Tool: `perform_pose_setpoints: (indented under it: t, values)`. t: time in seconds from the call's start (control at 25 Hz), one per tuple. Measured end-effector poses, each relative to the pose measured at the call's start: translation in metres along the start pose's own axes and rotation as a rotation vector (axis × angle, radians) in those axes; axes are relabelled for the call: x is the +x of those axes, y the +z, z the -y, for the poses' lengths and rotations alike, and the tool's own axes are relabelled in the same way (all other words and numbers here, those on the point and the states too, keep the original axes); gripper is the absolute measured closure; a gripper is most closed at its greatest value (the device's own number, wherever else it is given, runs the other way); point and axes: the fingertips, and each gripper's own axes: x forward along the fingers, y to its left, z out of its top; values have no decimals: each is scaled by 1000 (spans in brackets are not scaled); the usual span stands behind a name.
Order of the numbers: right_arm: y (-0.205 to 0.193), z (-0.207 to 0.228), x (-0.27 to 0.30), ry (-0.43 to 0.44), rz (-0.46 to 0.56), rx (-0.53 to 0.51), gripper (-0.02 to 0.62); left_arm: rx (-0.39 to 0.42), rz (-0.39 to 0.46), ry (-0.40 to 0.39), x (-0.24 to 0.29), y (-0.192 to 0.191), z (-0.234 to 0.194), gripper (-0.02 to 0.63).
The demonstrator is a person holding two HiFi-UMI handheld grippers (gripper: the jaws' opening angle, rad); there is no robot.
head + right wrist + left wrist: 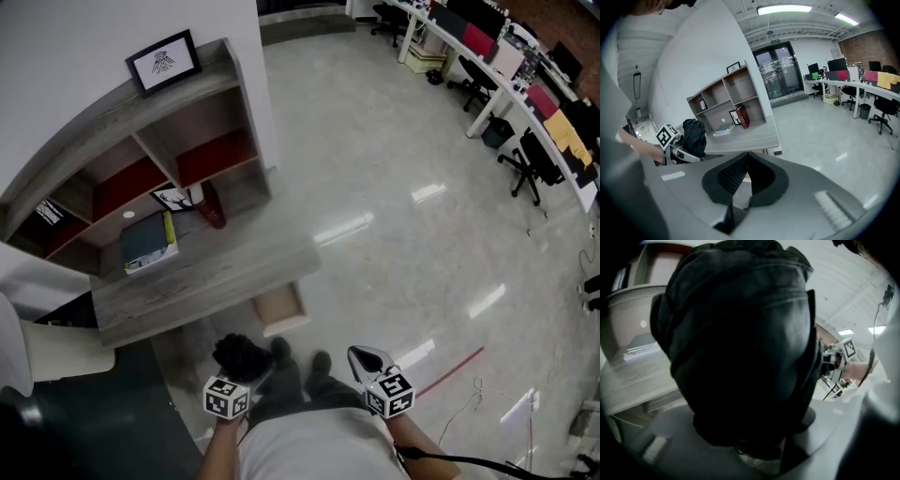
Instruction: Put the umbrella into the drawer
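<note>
Folded black fabric umbrella, a bundled roll held off the floor, clamped in the left tool. Its jaws stand wide around the bundle, which fills nearly all of the left gripper view. The right tool is beside the left one, jaws together at the tips with nothing between them. Each tool carries a cube with black-and-white square markers; the patterns carry no legible letters. Just ahead of both tools, an open light wooden drawer projects below the front edge of a grey wood-grain surface. Farther ahead of the left tool, on the surface, lies a dark teal book with a yellow edge; its cover print is too small to read. Beyond it, a dark red upright book-like object leans by a grey open shelf unit. On the shelf top stands a black-framed picture of a dark sketch, with no readable caption.
</note>
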Motion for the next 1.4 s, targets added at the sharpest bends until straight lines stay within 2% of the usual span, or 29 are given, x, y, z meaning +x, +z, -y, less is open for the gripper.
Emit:
perform_pose_setpoints:
  t: [0.28, 0.52, 0.96, 1.24, 1.4]
  values:
    - [7, 3, 33, -27, 12, 52, 591, 22, -74, -52, 37, 3, -31, 339]
    - [-3, 15, 57, -54, -14, 88, 591, 70, -159, -71, 75, -4, -54, 339]
    - [-25, 45, 86, -66, -29, 160, 591, 151, -308, -54, 152, -23, -95, 339]
    - [-46, 65, 90, -66, -37, 190, 591, 245, -410, -26, 206, -46, -114, 339]
    - [-58, 73, 89, -66, -44, 200, 591, 257, -461, -7, 236, -59, -126, 339]
